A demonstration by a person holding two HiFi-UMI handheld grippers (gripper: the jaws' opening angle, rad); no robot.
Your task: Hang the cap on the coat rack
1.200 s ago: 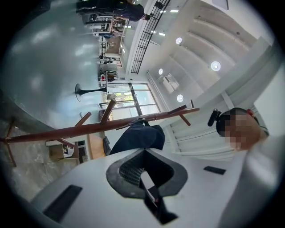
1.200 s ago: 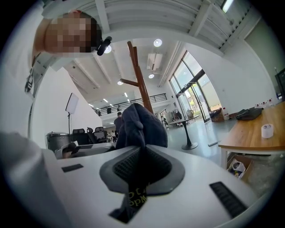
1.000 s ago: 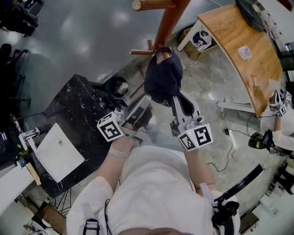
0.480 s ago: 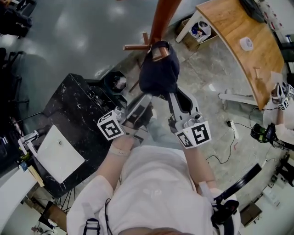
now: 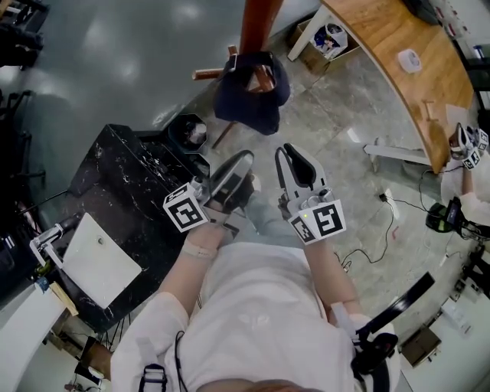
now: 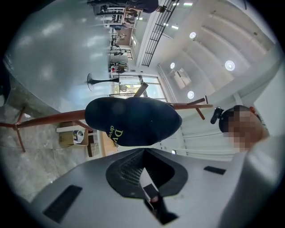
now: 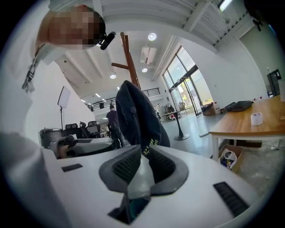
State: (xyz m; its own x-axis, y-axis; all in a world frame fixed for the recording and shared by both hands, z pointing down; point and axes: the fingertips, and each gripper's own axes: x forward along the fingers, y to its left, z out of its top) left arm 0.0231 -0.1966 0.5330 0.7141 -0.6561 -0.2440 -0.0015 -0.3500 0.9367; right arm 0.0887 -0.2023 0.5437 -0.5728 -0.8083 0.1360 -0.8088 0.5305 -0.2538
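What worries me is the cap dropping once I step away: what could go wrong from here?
1. The dark navy fabric cap hangs on one short peg of the reddish-brown wooden coat rack. If it sits shallowly, it may slide off to the floor.
2. The right gripper, jaws apart and empty, points straight at the cap from close by. A careless lift or swing could knock the cap loose.

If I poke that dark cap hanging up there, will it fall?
Probably it just swings: the cap looks soft and light, sagging around the wooden peg. A hard upward shove might lift it off, since only the peg holds it.
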